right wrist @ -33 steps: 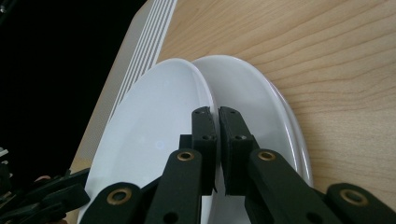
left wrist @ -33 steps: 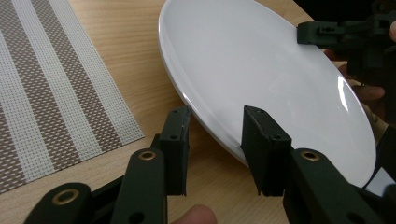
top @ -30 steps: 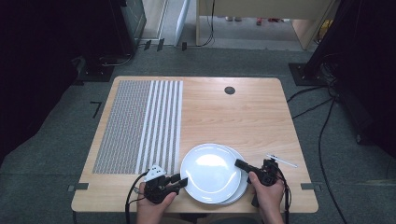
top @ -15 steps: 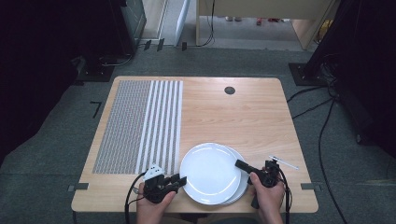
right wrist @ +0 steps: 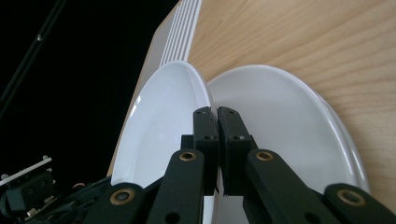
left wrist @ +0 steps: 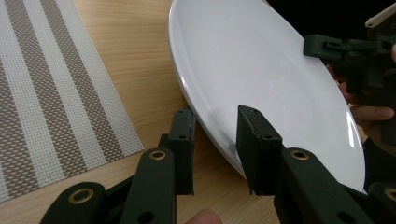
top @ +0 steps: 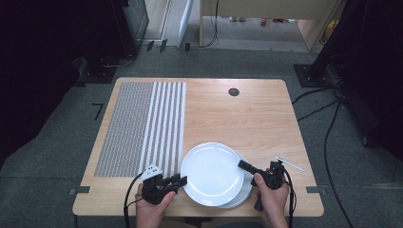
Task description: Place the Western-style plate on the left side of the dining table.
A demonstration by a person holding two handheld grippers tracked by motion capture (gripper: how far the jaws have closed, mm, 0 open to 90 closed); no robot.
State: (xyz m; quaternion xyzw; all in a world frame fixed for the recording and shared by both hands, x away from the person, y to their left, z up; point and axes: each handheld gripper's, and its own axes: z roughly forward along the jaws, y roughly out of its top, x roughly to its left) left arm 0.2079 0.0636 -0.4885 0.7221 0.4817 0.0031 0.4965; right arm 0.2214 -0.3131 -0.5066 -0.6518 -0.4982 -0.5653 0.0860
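I am holding a black two-jaw gripper in each hand at the near edge of the pale wooden table (top: 266, 118). My right gripper (top: 246, 166) is pinching the rim of the upper round white ceramic plate (top: 211, 173); in the right gripper view its jaws are pressed almost together on that rim (right wrist: 215, 114), and the plate's far edge is being cut off behind them. This upper plate is lying shifted to the left over a lower white plate (right wrist: 285, 126), of which I am seeing a crescent on the right in the high view (top: 247, 183); whether more plates are stacked beneath I cannot tell. My left gripper (left wrist: 215, 140) is standing spread, its jaws straddling the near left rim of the upper plate (left wrist: 261, 70); whether either jaw is touching it I cannot tell. The grey-and-white striped woven placemat (top: 142, 126) is lying on the table's left half, apart from the plates. A thin pale stick-like item (top: 289, 164) is lying just right of my right hand (top: 273, 197), too small to identify.
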